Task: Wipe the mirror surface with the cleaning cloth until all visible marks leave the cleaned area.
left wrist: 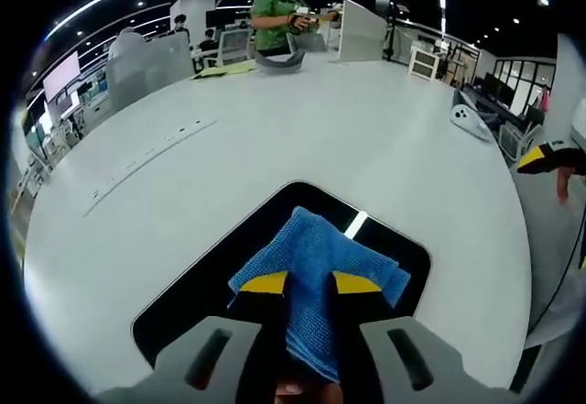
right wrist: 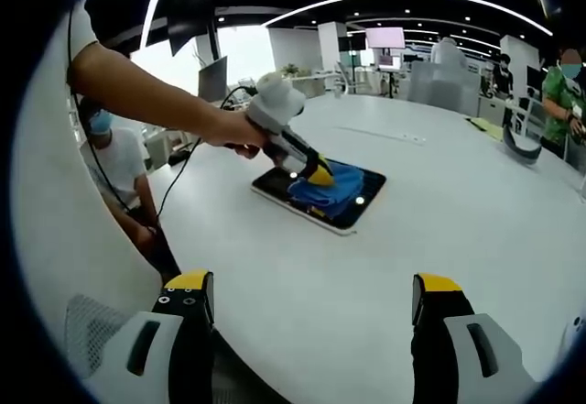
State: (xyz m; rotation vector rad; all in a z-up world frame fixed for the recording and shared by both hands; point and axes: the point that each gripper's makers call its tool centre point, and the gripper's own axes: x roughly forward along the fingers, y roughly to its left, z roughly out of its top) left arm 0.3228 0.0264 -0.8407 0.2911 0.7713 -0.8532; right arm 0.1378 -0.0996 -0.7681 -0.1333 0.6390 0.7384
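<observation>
Fingers (left wrist: 265, 283) of the left gripper (left wrist: 309, 285) are clamped on the blue cleaning cloth (left wrist: 316, 257), pressed flat onto the dark mirror (left wrist: 201, 289) for wiping, while the right gripper (right wrist: 311, 299) is held apart and empty.

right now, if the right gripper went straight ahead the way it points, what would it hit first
Probably the bare white table, since the right gripper hangs open above it. Farther along that line lie the mirror and the blue cloth under the left gripper; depth is unclear.

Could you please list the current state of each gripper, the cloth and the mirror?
left gripper: shut on the blue cloth, pressing it onto the mirror.
right gripper: open, holding nothing, above the table.
blue cloth: bunched, lying on the mirror.
mirror: flat on the white table, partly covered by the cloth.
</observation>
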